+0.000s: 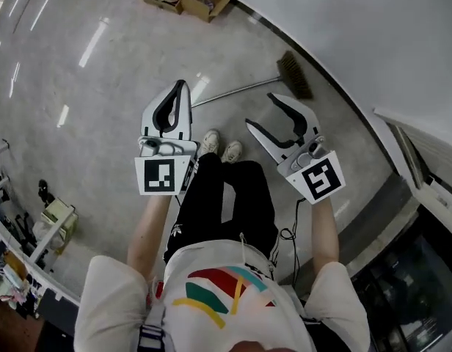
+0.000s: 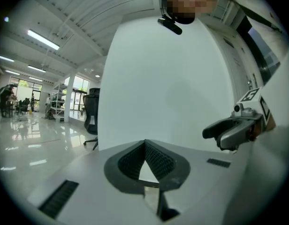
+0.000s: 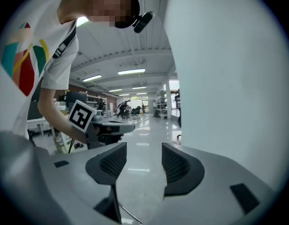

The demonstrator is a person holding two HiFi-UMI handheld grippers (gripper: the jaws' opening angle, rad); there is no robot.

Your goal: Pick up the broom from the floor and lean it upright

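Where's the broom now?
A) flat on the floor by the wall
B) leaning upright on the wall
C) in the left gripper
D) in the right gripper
A: the broom lies flat on the floor, close to the wall, with nothing gripping it.

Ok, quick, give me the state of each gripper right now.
Left gripper: shut, jaws together, holding nothing.
Right gripper: open, jaws apart, nothing between them.
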